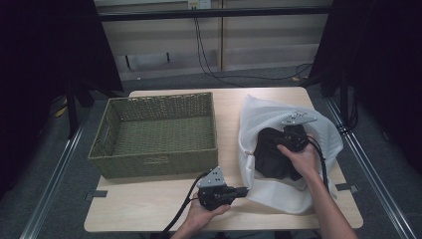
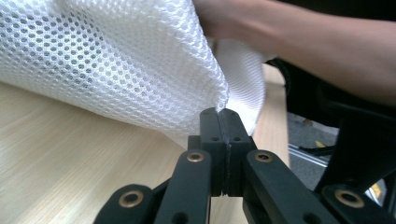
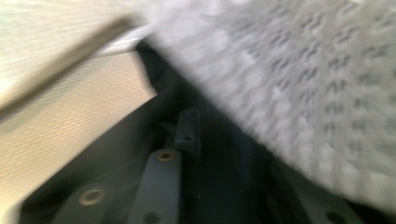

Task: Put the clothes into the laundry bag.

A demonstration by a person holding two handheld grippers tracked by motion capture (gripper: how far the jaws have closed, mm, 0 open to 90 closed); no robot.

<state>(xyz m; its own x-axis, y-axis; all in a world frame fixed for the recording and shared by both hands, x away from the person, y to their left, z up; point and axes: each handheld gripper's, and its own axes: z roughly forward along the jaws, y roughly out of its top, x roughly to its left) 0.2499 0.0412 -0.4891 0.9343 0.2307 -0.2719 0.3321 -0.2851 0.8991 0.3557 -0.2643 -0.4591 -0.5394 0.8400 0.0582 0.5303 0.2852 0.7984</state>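
A white mesh bag point(image 1: 271, 110) lies open on the right half of the table, with a black garment point(image 1: 271, 160) inside its mouth. My left gripper point(image 1: 246, 190) is at the bag's near left edge, its jaws pressed together on a fold of the mesh point(image 2: 140, 60); the same gripper point(image 2: 223, 114) holds that edge slightly off the tabletop. My right gripper point(image 1: 286, 138) reaches into the bag's mouth over the black garment. In the blurred right gripper view one finger point(image 3: 187, 128) shows against dark cloth, under the mesh point(image 3: 303, 84); the other is hidden.
A green woven basket point(image 1: 159, 97) stands on the left half of the wooden table point(image 1: 149, 204), with nothing in it. Dark curtains hang at both sides, and cables run along the floor behind the table.
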